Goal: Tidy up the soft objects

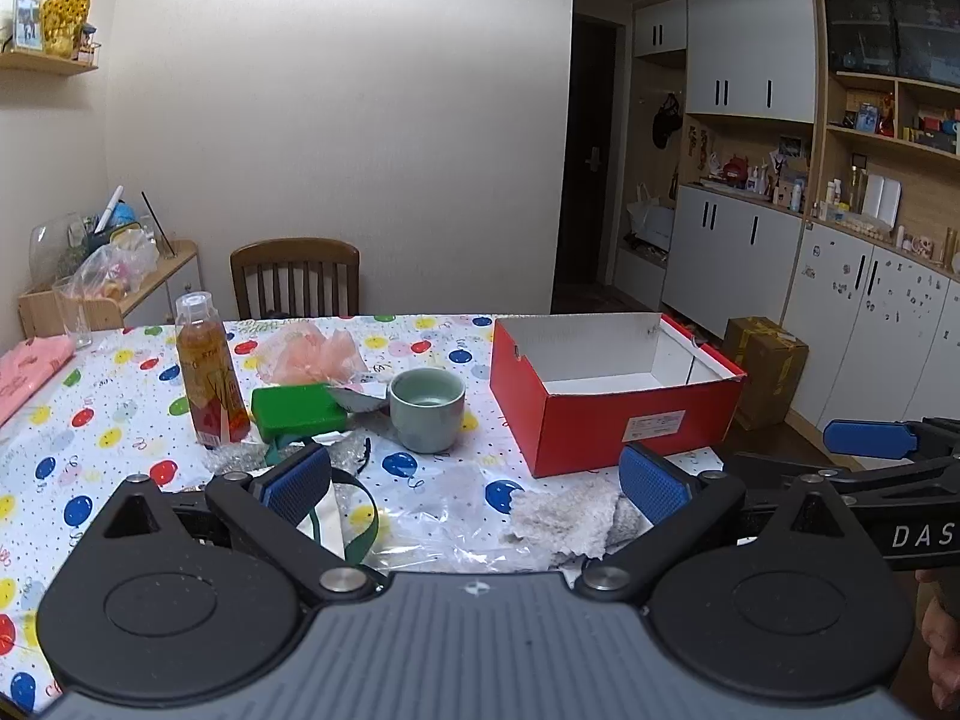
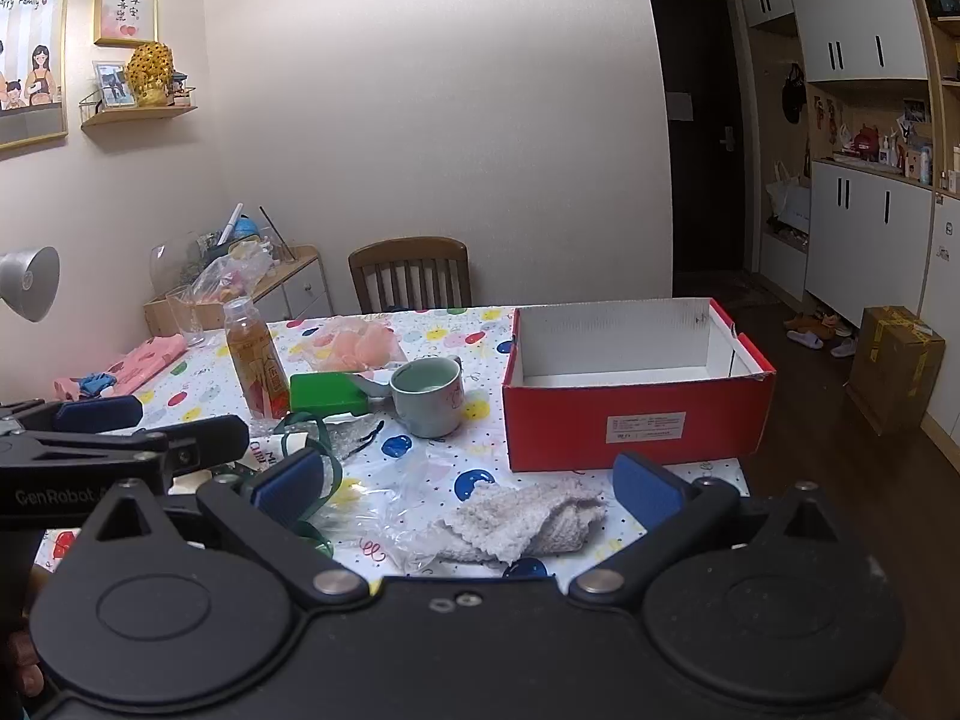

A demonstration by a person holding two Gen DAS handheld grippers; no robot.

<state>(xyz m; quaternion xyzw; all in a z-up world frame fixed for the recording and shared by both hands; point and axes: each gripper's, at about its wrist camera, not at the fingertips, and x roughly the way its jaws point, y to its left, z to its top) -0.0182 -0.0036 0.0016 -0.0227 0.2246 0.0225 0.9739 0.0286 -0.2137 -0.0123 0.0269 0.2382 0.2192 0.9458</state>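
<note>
Jaws on the left gripper (image 1: 474, 483) gape wide, nothing held; fluffy cloth (image 1: 564, 516) lies on the tabletop (image 1: 108, 414) just before the red box (image 1: 600, 420). Right view: right gripper (image 2: 468, 483) also wide and empty, cloth (image 2: 522, 519) between its fingers' line, mug (image 2: 429, 396) beyond.

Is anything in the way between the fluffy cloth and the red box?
Nothing visible. The fluffy cloth lies on the table just in front of the red box, with only bare tablecloth between them. The box is open on top.
</note>
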